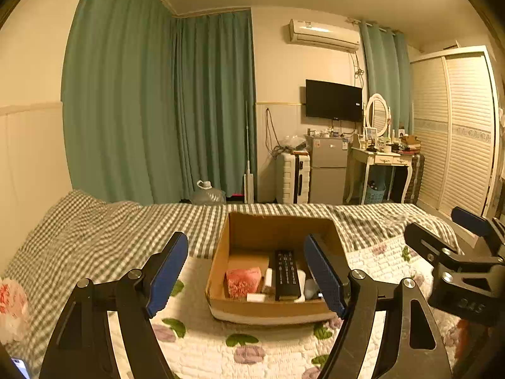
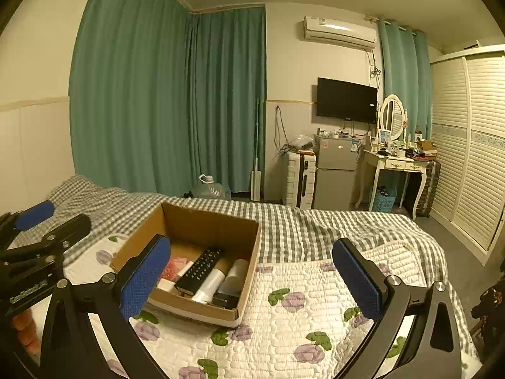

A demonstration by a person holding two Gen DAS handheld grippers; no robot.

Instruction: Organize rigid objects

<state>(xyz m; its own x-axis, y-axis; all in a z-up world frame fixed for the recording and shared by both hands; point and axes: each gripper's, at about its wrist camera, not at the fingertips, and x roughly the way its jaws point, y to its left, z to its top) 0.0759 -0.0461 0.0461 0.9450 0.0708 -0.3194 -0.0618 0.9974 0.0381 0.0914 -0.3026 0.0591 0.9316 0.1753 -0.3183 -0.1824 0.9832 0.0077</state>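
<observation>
**Both grippers empty above the quilt, box already filled**

Nearest the cameras, the left gripper hangs over the flowered quilt with its blue-padded fingers spread wide and nothing between them. The right gripper is likewise released, its jaws parted and empty; it shows at the right edge of the left wrist view, beside the left one.

Just beyond the fingertips, a cardboard box sits open on the quilt, near the seam where the quilt meets the grey checked bedspread. Inside the box lie a black remote control, lengthwise, with a pink block to its left. From the right wrist view, a white cylinder and a pale bottle-like item lie to the right of the remote; what exactly they are is hard to make out. A few small white pieces sit among them.

Past the foot of the bed, a water jug stands on the floor before the green curtains. Farther right are a white suitcase, a small fridge, a dressing table with an oval mirror, a wall-mounted television, an air conditioner above, and louvred wardrobe doors.
</observation>
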